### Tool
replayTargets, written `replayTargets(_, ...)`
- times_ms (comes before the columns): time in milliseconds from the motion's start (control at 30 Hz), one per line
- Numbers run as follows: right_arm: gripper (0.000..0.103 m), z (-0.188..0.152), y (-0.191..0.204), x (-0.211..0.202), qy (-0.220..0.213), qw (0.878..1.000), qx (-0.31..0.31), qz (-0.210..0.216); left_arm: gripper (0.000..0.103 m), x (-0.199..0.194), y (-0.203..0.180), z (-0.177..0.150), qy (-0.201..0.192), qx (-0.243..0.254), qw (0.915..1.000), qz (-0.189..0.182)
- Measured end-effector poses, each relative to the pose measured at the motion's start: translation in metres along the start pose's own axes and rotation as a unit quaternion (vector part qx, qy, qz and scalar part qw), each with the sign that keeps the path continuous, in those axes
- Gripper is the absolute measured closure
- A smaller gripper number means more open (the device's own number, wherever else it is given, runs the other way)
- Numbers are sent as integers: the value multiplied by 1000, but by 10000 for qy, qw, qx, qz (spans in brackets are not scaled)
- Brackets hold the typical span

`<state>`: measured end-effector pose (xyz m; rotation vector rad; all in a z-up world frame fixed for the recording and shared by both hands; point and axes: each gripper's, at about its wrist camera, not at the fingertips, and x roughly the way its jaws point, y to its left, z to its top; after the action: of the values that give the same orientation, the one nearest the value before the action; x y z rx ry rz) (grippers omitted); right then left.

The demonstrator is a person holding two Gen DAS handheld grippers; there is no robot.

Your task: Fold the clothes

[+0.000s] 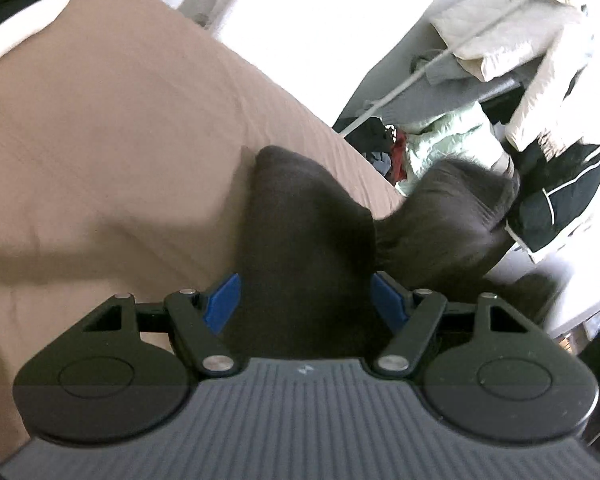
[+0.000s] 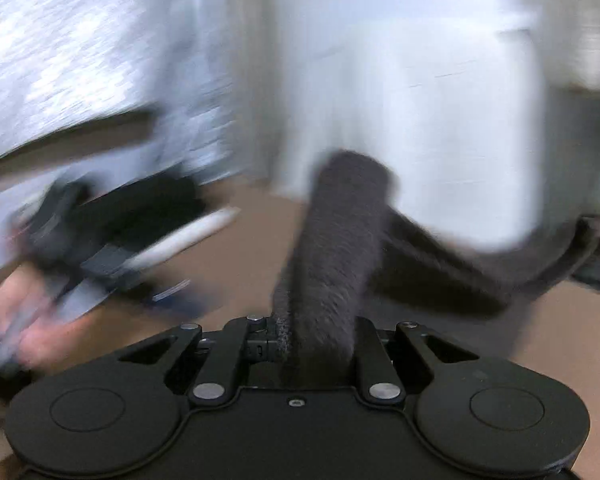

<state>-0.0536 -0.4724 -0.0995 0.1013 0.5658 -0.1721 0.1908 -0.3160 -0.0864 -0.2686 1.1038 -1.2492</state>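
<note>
So, left tool spread wide, blue pads either side of the dark garment but contact w/ pads unclear; cloth runs fwd from it over the tan bed, then off to the right. Right tool pressed together, pinching same dark garment, long axis straight ahead and up. Right view heavily blurred; left hand smeared, garment type unreadable, far end cut off.

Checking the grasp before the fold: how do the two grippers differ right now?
The left gripper stands wide, blue fingers flanking bunched dark garment; the right gripper is shut on a narrow strip. The left view is fairly sharp, the right blurred. Both are above the tan bed sheet.
</note>
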Motion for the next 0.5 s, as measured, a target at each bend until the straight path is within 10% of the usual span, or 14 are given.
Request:
replayTargets(167, 89, -58, 39, 91, 1258, 9901, -626, -19, 32, 21, 27, -7, 434, -117, 9981, 427)
replayTargets(500, 88, -38, 1, 65, 676, 9930, 964, -101, 31, 25, 37, 0, 415, -362, 9985, 53)
